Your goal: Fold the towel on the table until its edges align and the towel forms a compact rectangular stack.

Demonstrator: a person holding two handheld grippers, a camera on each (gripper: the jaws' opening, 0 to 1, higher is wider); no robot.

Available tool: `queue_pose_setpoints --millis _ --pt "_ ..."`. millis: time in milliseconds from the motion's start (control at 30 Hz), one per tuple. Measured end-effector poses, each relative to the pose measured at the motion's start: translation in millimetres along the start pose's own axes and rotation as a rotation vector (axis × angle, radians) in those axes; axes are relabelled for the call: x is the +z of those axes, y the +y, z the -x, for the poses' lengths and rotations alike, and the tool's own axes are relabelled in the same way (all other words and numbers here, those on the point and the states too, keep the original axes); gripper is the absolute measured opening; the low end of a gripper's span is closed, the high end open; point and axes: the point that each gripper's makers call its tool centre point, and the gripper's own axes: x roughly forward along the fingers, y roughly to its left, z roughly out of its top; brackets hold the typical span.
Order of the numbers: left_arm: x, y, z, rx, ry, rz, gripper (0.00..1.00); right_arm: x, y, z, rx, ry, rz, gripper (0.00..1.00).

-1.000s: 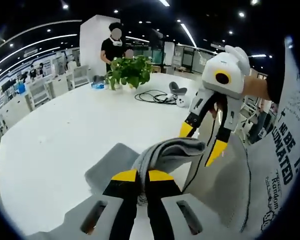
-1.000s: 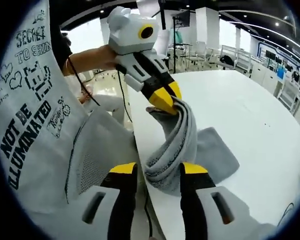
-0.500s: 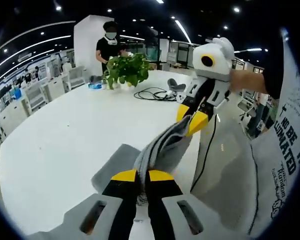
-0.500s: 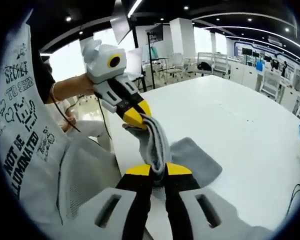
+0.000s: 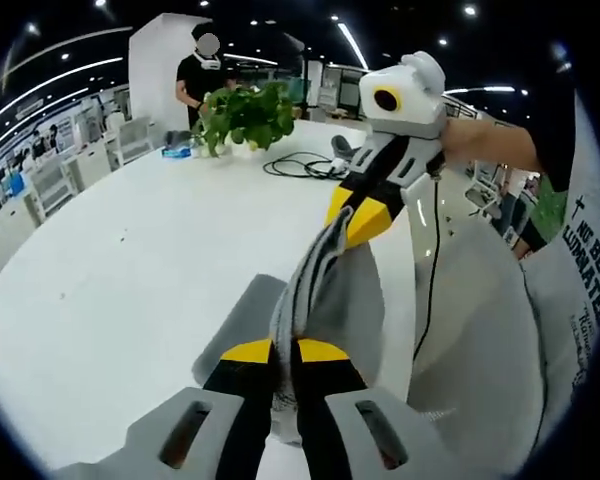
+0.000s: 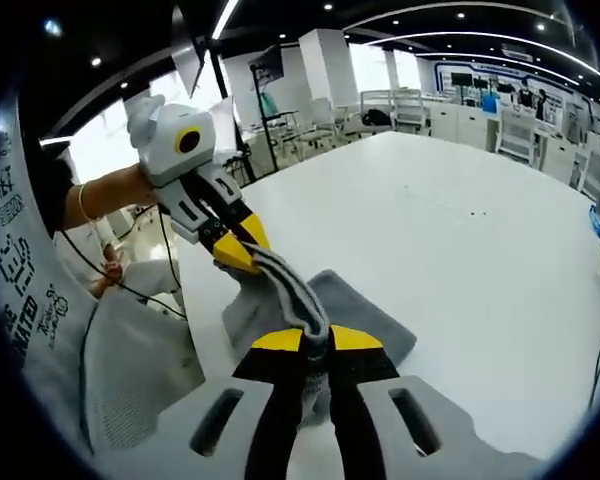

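Between the two sets of jaws, the grey towel [image 5: 315, 290] hangs stretched above the table [image 5: 130, 260], left gripper [image 5: 283, 352] and right gripper [image 6: 305, 340] both clamping it; uneven pulling could slip an edge free and skew the fold.

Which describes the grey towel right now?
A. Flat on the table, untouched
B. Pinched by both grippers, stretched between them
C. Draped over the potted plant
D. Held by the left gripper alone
B: the left gripper and right gripper are each shut on the towel, which spans between them.
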Motion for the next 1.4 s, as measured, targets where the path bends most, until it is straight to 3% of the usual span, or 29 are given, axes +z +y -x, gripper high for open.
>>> queue_pose_setpoints --millis 167,233,533,667,900,1000,1133,1233,1400 --pt "-12.1 15.2 -20 -0.007 0.032 0.023 0.07 -10.1 -19 -20 -0.011 0.027 -0.036 0.06" --pt "-17.2 20.0 -27 -0.005 0.037 0.055 0.07 -18.1 -26 -27 -0.018 0.067 -0.004 0.06" --pt "-41.2 33.9 -54 0.021 0.087 0.084 0.08 -38.2 -48 -56 -0.025 0.097 -0.084 0.07" --pt "-44.0 42.5 -59 0.038 0.099 0.099 0.10 -50.5 -58 -65 -0.049 0.116 -0.127 0.08" --pt "-51.8 61.8 -61 0.080 0.119 0.102 0.11 -58.2 -66 -73 -0.067 0.122 -0.155 0.10" --pt "-55.5 73.1 -58 0.131 0.129 0.096 0.12 -59.0 -69 -74 -0.080 0.122 -0.160 0.12" --pt "-53.5 74.0 -50 0.135 0.114 0.099 0.12 -60.8 -71 -74 -0.089 0.117 -0.175 0.14" --pt "-52.7 80.1 -41 0.186 0.118 0.068 0.12 -58.0 -74 -69 -0.102 0.108 -0.174 0.15" --pt "-45.2 91.6 -27 0.261 0.067 0.064 0.11 -53.5 -73 -62 -0.099 0.090 -0.198 0.14"
